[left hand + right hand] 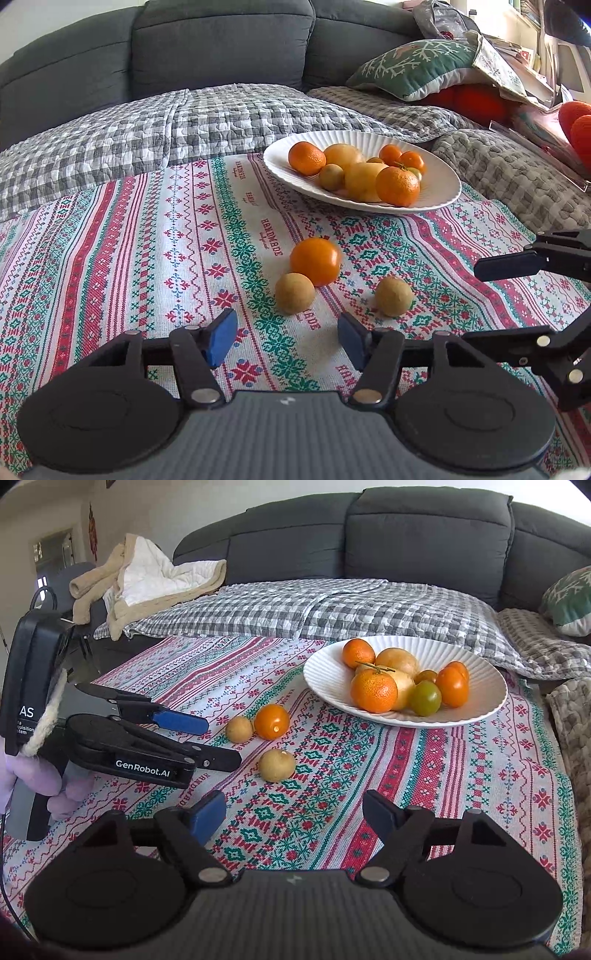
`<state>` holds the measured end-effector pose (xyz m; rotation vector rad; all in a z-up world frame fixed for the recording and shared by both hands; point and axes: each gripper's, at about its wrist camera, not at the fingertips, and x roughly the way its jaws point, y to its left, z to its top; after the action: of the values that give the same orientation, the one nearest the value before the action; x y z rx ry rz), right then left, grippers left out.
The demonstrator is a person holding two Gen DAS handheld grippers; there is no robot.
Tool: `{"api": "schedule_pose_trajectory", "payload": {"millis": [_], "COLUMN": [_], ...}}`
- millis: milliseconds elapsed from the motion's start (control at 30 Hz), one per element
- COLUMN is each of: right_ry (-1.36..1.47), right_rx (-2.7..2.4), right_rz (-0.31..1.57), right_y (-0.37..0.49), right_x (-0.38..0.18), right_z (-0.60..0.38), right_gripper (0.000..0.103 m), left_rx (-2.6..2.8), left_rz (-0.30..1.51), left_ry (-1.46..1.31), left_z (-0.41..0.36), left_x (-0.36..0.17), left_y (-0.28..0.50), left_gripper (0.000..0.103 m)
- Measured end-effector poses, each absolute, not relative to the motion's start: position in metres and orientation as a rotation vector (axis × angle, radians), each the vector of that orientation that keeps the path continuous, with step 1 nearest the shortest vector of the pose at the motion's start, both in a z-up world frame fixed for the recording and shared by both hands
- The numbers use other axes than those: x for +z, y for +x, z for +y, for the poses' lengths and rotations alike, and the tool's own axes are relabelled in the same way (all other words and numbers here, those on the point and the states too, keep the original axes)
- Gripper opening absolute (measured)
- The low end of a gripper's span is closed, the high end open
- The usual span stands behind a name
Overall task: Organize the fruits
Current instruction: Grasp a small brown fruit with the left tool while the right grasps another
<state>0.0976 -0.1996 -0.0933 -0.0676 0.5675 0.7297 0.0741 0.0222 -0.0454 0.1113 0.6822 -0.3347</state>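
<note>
Left gripper (287,338) jaws part open, nothing between the blue pads, hovering over the red-green patterned woven cloth (147,240). Right gripper (293,812) wider open, also empty. Loose on the cloth ahead: one smooth orange fruit (316,261) touching a tan round fruit (294,293), second tan round fruit (394,296) nearby. White ribbed plate (439,192) beyond, piled with oranges and yellow fruit.
</note>
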Motion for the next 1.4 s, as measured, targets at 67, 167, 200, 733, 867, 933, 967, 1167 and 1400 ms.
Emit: {"api": "schedule_pose_trajectory", "payload": {"millis": [67, 167, 200, 733, 867, 933, 967, 1167, 1400], "right_ry": [-0.070, -0.064, -0.059, -0.063, -0.069, -0.074, -0.075, -0.076, -0.079], "right_rx": [0.732, 0.738, 0.740, 0.759, 0.760, 0.760, 0.759, 0.752, 0.750], "right_rz": [0.575, 0.585, 0.589, 0.601, 0.599, 0.597, 0.595, 0.588, 0.583], "right_y": [0.100, 0.104, 0.105, 0.116, 0.117, 0.118, 0.118, 0.121, 0.124], "right_x": [-0.095, -0.096, -0.096, -0.097, -0.096, -0.096, -0.095, -0.094, -0.093], "right_z": [-0.197, -0.194, -0.193, -0.176, -0.173, -0.171, -0.170, -0.167, -0.166], "right_gripper": [0.070, 0.065, 0.064, 0.045, 0.041, 0.038, 0.037, 0.032, 0.025], "left_rx": [-0.334, -0.331, -0.328, -0.323, -0.323, -0.323, -0.322, -0.321, -0.321], "left_rz": [0.683, 0.683, 0.683, 0.695, 0.697, 0.697, 0.697, 0.697, 0.697], "left_ry": [0.106, 0.099, 0.096, 0.078, 0.079, 0.078, 0.078, 0.079, 0.080], "left_z": [0.020, 0.018, 0.017, 0.017, 0.017, 0.017, 0.017, 0.017, 0.017], "left_x": [-0.045, -0.044, -0.044, -0.043, -0.042, -0.042, -0.042, -0.042, -0.042], "left_y": [0.076, 0.079, 0.080, 0.087, 0.087, 0.087, 0.087, 0.087, 0.086], "left_gripper": [0.041, 0.034, 0.033, 0.013, 0.013, 0.012, 0.012, 0.012, 0.012]}}
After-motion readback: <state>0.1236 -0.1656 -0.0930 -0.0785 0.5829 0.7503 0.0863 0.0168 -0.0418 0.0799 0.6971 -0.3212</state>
